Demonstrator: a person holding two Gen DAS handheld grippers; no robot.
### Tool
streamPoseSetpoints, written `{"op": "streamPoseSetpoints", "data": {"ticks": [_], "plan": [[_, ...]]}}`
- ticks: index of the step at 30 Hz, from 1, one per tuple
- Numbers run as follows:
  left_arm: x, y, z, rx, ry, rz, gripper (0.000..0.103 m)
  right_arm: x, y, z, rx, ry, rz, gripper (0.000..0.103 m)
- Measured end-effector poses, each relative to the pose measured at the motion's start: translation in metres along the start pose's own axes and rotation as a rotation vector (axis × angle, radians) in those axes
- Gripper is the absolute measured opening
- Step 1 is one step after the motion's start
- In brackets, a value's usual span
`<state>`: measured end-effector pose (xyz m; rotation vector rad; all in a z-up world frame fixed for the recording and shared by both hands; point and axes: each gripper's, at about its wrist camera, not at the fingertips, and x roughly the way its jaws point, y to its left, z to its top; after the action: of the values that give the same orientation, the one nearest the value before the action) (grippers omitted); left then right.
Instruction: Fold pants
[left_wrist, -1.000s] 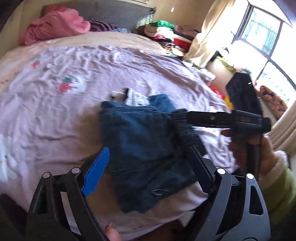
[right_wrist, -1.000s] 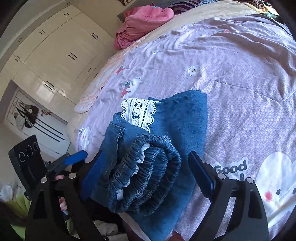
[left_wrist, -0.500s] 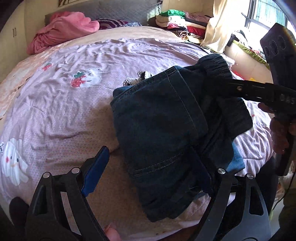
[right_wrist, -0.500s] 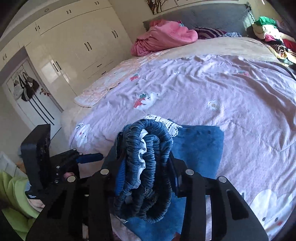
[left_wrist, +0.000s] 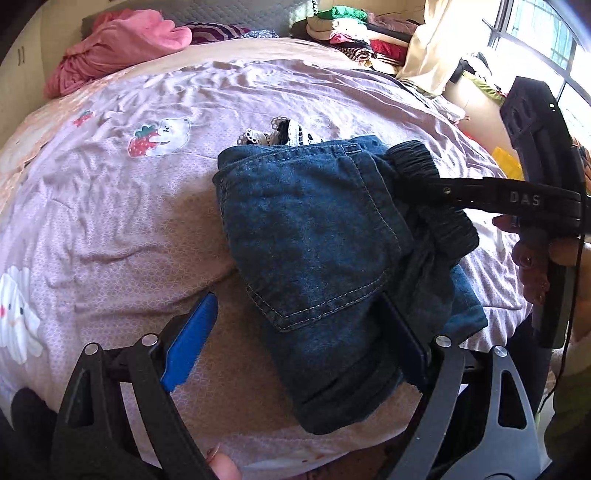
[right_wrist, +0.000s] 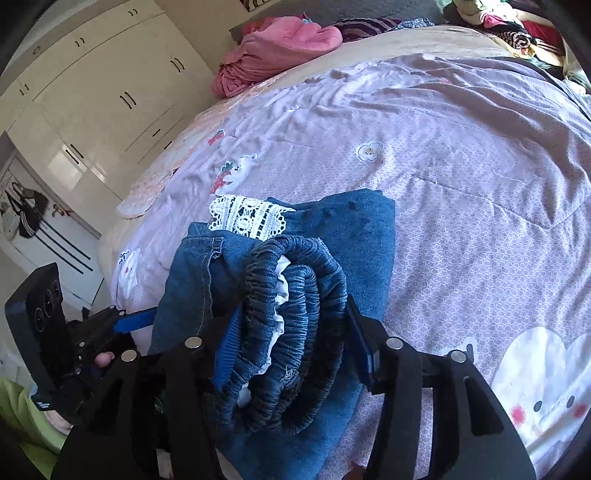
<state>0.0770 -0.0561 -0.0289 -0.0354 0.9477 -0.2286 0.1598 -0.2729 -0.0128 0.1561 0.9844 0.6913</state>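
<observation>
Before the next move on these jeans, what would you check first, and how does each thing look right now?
1. Right gripper has the elastic waistband between its jaws, which have just been opening: ok.
2. Left gripper open, one finger against the jeans: ok.
3. Jeans folded compactly: ok.
4. Lace trim tucked in: not ok, it sticks out.
5. Bedspread beneath flat: ok.
6. Grip firmness: cannot tell.

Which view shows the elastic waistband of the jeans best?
The right wrist view: the gathered waistband fills the centre, bunched between the right gripper jaws, white lining visible. The left wrist view shows the waistband only side-on, dark and partly hidden by that gripper.
</observation>
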Motion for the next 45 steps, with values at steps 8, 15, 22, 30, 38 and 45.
{"op": "streamPoseSetpoints", "data": {"ticks": [8, 15, 22, 30, 38, 45], "plan": [[-0.019, 0.021, 0.006, -0.054, -0.039, -0.014, 0.083, -0.049, 0.02, -0.029, -0.024, -0.119, 0.004, 0.067], [-0.028, 0.037, 0.037, -0.042, -0.063, -0.021, 0.083, -0.049, 0.052, -0.073, 0.008, -0.067, 0.099, 0.069], [-0.005, 0.017, 0.066, 0.048, -0.02, -0.072, 0.083, -0.011, 0.059, -0.077, 0.159, -0.006, 0.122, 0.072], [0.039, 0.017, 0.072, 0.054, 0.071, -0.056, 0.083, 0.006, 0.067, -0.084, 0.197, 0.001, 0.19, 0.02], [0.053, 0.019, 0.062, 0.064, 0.075, -0.036, 0.087, 0.024, 0.079, -0.103, 0.139, 0.047, 0.11, 0.018], [0.051, 0.022, 0.056, 0.038, 0.06, -0.038, 0.088, 0.012, 0.105, -0.1, 0.02, 0.04, 0.05, 0.027]]}}
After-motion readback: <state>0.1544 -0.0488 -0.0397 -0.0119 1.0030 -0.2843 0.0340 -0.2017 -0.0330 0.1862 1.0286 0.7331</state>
